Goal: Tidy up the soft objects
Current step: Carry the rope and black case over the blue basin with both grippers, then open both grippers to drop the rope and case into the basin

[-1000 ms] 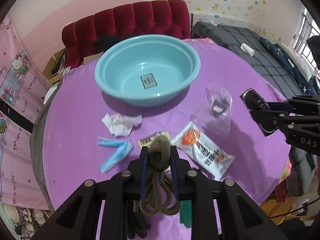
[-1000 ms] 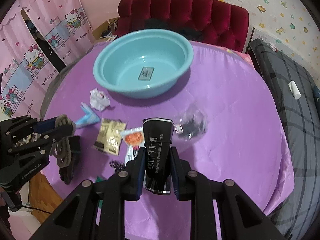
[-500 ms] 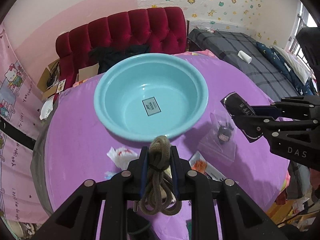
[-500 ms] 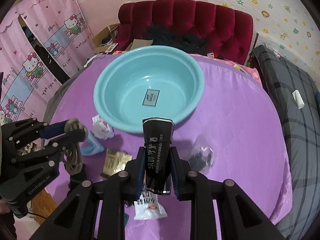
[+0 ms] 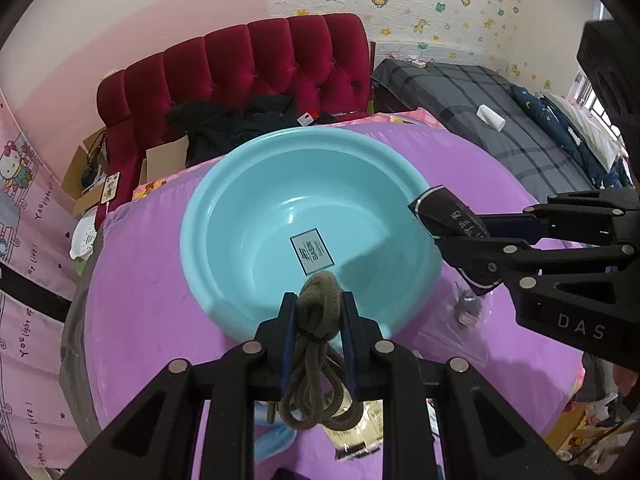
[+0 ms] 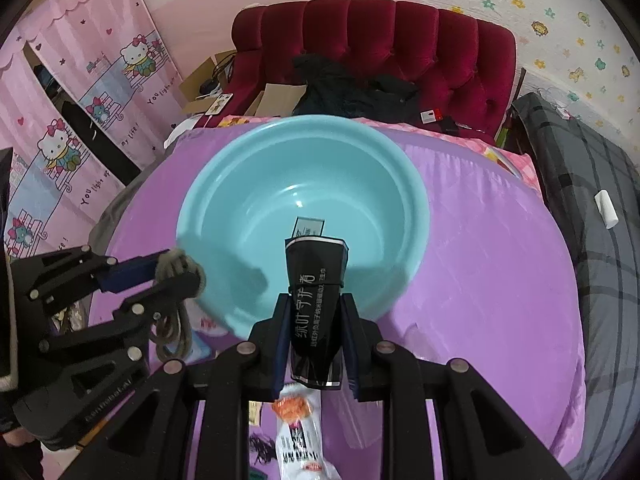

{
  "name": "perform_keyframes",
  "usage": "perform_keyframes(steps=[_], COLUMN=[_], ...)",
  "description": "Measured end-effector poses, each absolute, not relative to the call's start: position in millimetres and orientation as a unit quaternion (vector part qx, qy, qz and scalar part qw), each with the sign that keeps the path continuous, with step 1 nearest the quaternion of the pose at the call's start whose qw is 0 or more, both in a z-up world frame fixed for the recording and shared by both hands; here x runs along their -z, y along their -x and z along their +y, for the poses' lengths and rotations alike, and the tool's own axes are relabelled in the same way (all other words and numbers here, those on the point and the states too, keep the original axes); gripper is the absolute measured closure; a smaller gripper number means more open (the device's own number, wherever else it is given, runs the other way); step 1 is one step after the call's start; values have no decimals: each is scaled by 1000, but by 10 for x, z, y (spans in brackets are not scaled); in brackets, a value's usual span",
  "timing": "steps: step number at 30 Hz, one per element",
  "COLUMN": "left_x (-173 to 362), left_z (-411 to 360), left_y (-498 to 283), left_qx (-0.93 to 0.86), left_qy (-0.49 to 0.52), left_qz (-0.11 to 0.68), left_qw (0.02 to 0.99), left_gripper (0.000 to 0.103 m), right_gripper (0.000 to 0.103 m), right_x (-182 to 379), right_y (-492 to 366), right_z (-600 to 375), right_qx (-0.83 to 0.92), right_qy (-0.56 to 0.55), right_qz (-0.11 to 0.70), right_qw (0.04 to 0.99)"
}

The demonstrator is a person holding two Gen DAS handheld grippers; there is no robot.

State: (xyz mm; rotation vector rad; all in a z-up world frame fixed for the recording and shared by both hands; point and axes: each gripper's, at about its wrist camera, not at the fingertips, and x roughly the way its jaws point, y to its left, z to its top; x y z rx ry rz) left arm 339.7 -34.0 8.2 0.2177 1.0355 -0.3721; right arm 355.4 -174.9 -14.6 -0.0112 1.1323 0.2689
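Observation:
A teal basin (image 5: 256,216) (image 6: 240,200) stands on the round purple table (image 5: 140,280). My left gripper (image 5: 316,300) is shut on a coiled olive rope (image 5: 320,344) and holds it over the basin's near rim; it also shows in the right wrist view (image 6: 176,272). My right gripper (image 6: 316,300) is shut on a black packet (image 6: 316,300) with Chinese print, held over the basin's near rim. In the left wrist view the packet (image 5: 444,212) sits above the basin's right rim.
A white-and-orange packet (image 6: 298,432), a clear bag with a dark item (image 5: 466,308), a gold sachet (image 5: 352,440) and a blue item (image 5: 264,440) lie on the near table. A red sofa (image 5: 248,64) stands behind; a bed (image 5: 500,132) lies to the right.
Both grippers have moved forward from the near table toward the basin, carrying the rope and the black packet, and now hang over its near rim.

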Motion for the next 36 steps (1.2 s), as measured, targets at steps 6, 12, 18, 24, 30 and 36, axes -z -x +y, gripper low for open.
perform_keyframes(steps=[6, 12, 18, 24, 30, 36], left_x=[2, 131, 338, 594, 839, 902], left_z=[-340, -337, -343, -366, -393, -413], left_y=[-3685, -3985, -4250, -4424, -4518, -4534], left_qx=[183, 186, 186, 183, 180, 181], left_qy=[-97, -89, -86, -91, -94, -97], left_qz=[495, 501, 509, 520, 531, 532], left_qw=[844, 840, 836, 829, 822, 822], left_gripper=[81, 81, 81, 81, 80, 80], right_gripper=[78, 77, 77, 76, 74, 71], right_x=[231, 388, 624, 889, 1057, 1085], right_y=[-3849, -4142, -4371, -4548, -4638, -4643], right_z=[-1677, -1614, -1595, -1606, -1593, -1575], right_qx=[-131, -127, -116, -106, -96, -93], right_qy=[-3, -11, -23, -33, -33, -35], right_qz=[538, 543, 553, 565, 569, 570], right_qw=[833, 830, 825, 818, 816, 816])
